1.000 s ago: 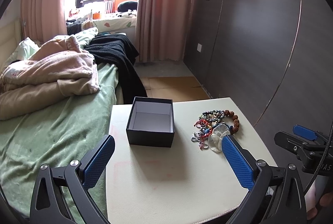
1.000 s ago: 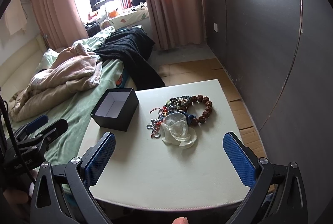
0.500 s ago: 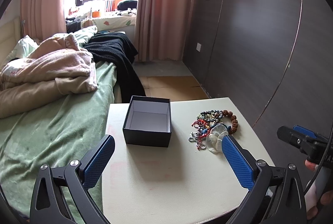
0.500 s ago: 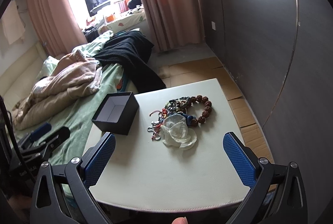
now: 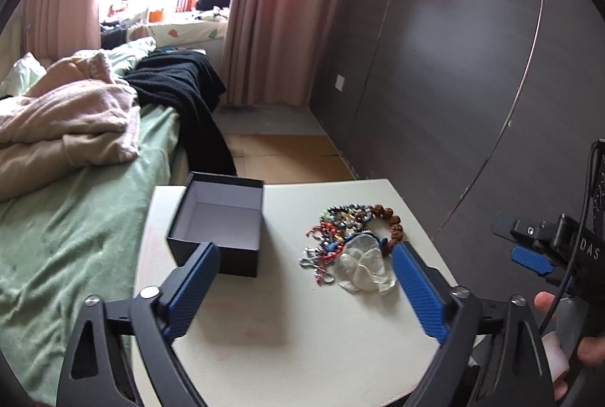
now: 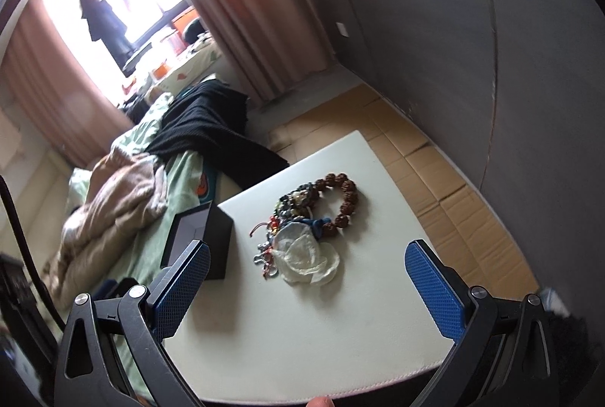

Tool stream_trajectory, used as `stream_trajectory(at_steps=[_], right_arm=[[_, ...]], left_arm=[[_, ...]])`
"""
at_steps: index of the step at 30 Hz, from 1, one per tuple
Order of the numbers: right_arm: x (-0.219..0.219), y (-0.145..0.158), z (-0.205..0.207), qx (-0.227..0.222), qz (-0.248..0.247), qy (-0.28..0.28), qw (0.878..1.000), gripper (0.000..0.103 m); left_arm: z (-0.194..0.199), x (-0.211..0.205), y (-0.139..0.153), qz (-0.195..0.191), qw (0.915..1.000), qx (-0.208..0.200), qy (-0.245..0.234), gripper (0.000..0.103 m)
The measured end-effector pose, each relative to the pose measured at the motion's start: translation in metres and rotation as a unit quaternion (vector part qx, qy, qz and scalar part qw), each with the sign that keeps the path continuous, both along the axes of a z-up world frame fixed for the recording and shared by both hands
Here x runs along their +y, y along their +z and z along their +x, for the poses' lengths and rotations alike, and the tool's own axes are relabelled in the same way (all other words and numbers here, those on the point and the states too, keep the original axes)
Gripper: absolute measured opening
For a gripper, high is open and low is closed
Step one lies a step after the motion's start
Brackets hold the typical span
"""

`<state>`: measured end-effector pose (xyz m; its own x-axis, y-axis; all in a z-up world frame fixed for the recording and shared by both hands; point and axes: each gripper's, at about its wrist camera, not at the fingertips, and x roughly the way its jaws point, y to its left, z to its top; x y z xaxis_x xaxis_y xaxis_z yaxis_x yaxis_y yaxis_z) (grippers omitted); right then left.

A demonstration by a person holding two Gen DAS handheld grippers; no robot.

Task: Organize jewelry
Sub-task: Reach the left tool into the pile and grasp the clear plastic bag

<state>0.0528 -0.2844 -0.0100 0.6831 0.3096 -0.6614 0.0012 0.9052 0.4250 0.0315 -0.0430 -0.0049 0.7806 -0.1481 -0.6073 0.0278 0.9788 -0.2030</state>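
Note:
A pile of jewelry (image 5: 349, 236) lies on the white table (image 5: 295, 323): a brown bead bracelet (image 6: 342, 197), dark multicoloured beads, red cords with metal clasps and a clear plastic pouch (image 6: 308, 257). An open black box (image 5: 221, 221) with a pale inside stands to the pile's left; it also shows in the right wrist view (image 6: 198, 240). My left gripper (image 5: 302, 289) is open and empty above the table's near part. My right gripper (image 6: 308, 288) is open and empty, tilted, just short of the pouch. The right gripper also shows at the right edge of the left wrist view (image 5: 529, 244).
A bed with a green sheet (image 5: 60, 240), a beige blanket (image 5: 64, 119) and a black garment (image 5: 181, 85) borders the table's left. A dark panelled wall (image 5: 453, 85) stands to the right. Cardboard (image 6: 435, 157) covers the floor beyond the table.
Both grippers have moved forward over the table. The right wrist view has rolled and come nearer the jewelry pile. The left view has shifted right. Both grippers stay open.

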Motion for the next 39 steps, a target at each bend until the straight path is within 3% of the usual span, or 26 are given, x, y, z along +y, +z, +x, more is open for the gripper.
stream_trajectory(at_steps=[6,8,16,19,21,24,31,32,34,37,39], right_arm=[[-0.015,-0.015,0.015,0.038,0.030,-0.034,0.998,0.103],[-0.017,-0.019,0.019,0.047,0.037,-0.039,0.997,0.098],[-0.024,-0.040,0.041,0.086,0.079,-0.046,0.992,0.094],[-0.024,-0.047,0.050,0.091,0.065,-0.057,0.992,0.094],[-0.025,-0.058,0.059,0.128,0.060,-0.067,0.988,0.088],[-0.028,-0.066,0.064,0.137,0.097,-0.068,0.983,0.087],[-0.025,-0.080,0.071,0.164,0.109,-0.069,0.978,0.087],[-0.024,-0.080,0.073,0.164,0.108,-0.067,0.978,0.087],[-0.022,-0.082,0.075,0.162,0.105,-0.064,0.979,0.087],[-0.019,-0.085,0.078,0.158,0.111,-0.055,0.980,0.087],[-0.015,-0.087,0.082,0.156,0.123,-0.043,0.979,0.087]], left_arm=[[0.021,-0.015,-0.017,-0.008,0.9995,0.024,-0.017,0.075],[0.030,-0.020,-0.025,-0.012,0.9990,0.037,-0.021,0.068],[0.061,-0.040,-0.052,-0.014,0.9962,0.078,-0.038,0.066],[0.073,-0.046,-0.060,-0.017,0.9942,0.094,-0.049,0.056],[0.080,-0.051,-0.066,-0.018,0.9929,0.103,-0.057,0.056],[0.090,-0.057,-0.076,-0.014,0.9909,0.118,-0.063,0.056],[0.105,-0.069,-0.102,-0.020,0.9844,0.157,-0.076,0.055],[0.107,-0.071,-0.106,-0.017,0.9838,0.161,-0.078,0.052],[0.111,-0.073,-0.115,-0.013,0.9817,0.173,-0.077,0.018],[0.111,-0.063,-0.113,-0.035,0.9824,0.173,-0.063,0.002],[0.105,-0.052,-0.099,-0.045,0.9869,0.147,-0.049,0.001]])
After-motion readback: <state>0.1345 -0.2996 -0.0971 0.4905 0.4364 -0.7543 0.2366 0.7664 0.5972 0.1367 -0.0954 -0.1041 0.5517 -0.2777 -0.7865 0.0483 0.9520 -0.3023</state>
